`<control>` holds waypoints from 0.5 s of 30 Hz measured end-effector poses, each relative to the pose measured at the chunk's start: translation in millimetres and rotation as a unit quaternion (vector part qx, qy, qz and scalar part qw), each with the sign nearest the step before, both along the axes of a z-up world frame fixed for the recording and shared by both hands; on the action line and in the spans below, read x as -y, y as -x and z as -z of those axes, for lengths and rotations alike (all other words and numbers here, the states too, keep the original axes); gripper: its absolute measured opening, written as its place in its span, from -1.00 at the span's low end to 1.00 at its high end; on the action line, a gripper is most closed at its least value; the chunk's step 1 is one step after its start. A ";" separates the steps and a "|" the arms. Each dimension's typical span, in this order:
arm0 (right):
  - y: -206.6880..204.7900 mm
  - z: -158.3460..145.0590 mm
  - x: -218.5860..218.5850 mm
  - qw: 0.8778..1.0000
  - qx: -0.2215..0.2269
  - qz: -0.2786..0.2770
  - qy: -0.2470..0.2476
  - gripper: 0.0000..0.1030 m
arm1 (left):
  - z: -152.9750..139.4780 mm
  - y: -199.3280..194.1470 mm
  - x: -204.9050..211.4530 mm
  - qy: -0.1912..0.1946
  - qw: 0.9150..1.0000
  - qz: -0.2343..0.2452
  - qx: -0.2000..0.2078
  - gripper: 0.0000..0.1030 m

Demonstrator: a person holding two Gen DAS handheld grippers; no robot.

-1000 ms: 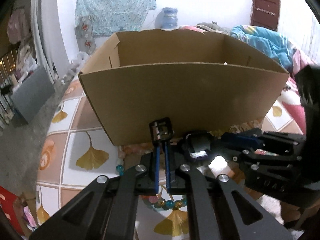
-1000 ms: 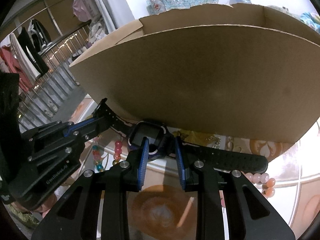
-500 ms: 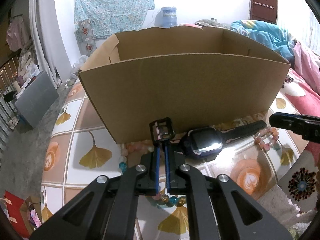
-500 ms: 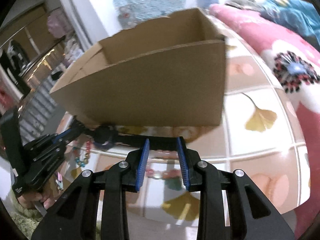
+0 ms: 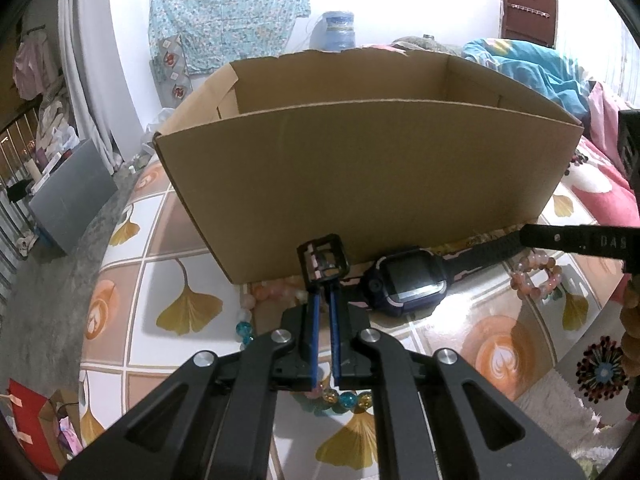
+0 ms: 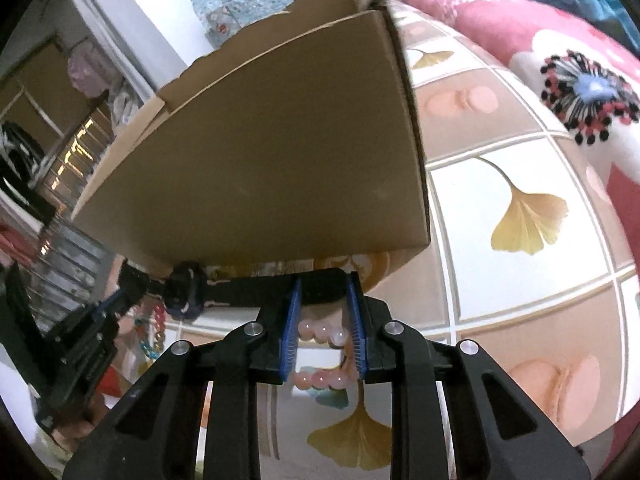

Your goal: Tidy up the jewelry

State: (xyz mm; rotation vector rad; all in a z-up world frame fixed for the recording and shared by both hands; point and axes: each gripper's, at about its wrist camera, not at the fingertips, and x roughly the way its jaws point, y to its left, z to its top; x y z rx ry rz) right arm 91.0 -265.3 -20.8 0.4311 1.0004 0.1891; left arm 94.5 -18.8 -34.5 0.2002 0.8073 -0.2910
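Observation:
A dark smartwatch [image 5: 412, 280] lies on the tiled mat against the front wall of a cardboard box [image 5: 360, 184]. My left gripper [image 5: 323, 294] is shut on the strap just below its buckle [image 5: 322, 260]. In the right wrist view my right gripper [image 6: 323, 292] straddles the free end of the watch strap [image 6: 320, 288]. Its jaws are closing, and the blue pads do not visibly press on the strap. A pink bead bracelet [image 6: 324, 332] lies on the mat under the right fingers. The watch body [image 6: 186, 292] and my left gripper [image 6: 80, 332] sit at the left.
The pink bead bracelet [image 5: 536, 276] lies right of the watch. A coloured bead bracelet [image 5: 344, 398] and pale beads [image 5: 264, 292] lie under the left gripper. A pink flowered blanket [image 6: 560, 60] borders the mat on the right. Bare grey floor [image 5: 40, 280] lies left.
My right gripper has moved from over the watch face along the strap to its free end, and rolled. The left gripper has kept still, shut on the buckle end.

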 end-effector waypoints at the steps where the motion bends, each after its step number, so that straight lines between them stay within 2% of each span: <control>1: -0.8 0.4 2.5 1.000 -0.001 0.003 -0.007 -0.62 | 0.2 -0.5 -0.2 0.000 1.000 0.000 0.000 -0.92; 3: -1.8 3.5 9.7 0.999 -0.003 0.011 -0.040 -0.67 | 0.2 -0.9 -0.4 0.001 1.000 -0.001 -0.001 -0.92; 6: -3.0 6.4 16.4 0.999 -0.008 0.027 -0.041 -0.76 | 0.9 -2.2 -1.3 0.004 1.000 -0.002 -0.005 -0.92; 11: -4.5 3.6 12.4 0.999 -0.007 0.037 -0.028 -0.75 | 1.9 -2.7 -0.2 0.005 1.000 0.000 -0.006 -0.92; 13: -9.0 4.2 6.2 0.999 -0.010 0.029 -0.037 -0.75 | 2.6 -3.9 -0.2 0.006 1.000 0.001 -0.007 -0.92; 15: -11.0 5.2 4.9 0.998 -0.013 0.026 -0.056 -0.64 | 2.5 -4.3 0.1 0.005 1.000 0.002 -0.006 -0.92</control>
